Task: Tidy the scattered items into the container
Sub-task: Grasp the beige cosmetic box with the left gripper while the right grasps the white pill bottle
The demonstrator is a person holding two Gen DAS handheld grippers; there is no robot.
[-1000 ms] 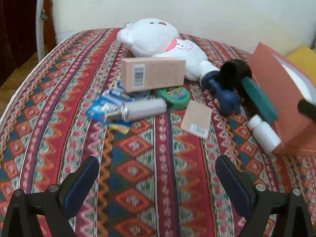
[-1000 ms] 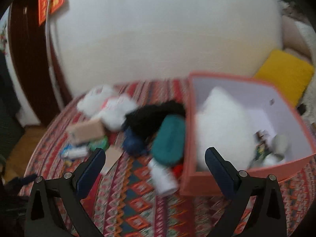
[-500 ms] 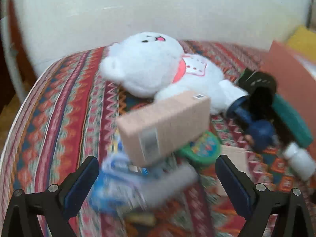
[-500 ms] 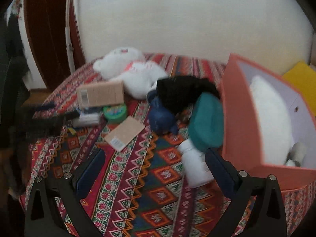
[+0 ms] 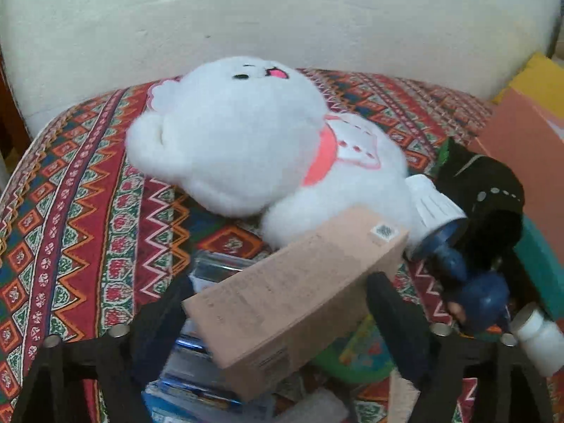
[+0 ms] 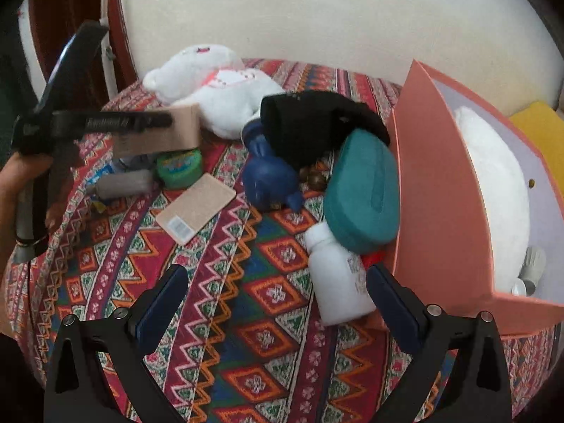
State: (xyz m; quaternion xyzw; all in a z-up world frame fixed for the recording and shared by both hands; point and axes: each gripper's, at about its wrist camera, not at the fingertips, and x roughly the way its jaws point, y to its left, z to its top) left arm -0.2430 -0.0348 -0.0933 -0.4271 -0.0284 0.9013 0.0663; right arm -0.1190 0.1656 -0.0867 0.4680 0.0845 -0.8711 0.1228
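Patterned bed cover [image 6: 268,320] carrying the scattered items, with the salmon container [image 6: 444,190] at its right edge, tilted, a white plush [image 6: 493,183] already inside. White plush toy [image 5: 246,141] lying on its back near the wall. Black fabric item [image 6: 310,120], teal pouch [image 6: 363,190] and blue toy [image 6: 271,179] clustered beside the container wall. Tan carton [image 5: 296,289] between the fingers of the left claw [image 5: 278,306], whose jaws have just been closing; both pads appear to press its ends, though blur leaves contact uncertain. White bottle [image 6: 338,275] lying just left of the right claw [image 6: 271,303], whose jaws stand apart, holding nothing. Flat card [image 6: 195,208] and green tin [image 6: 179,169] nearby.
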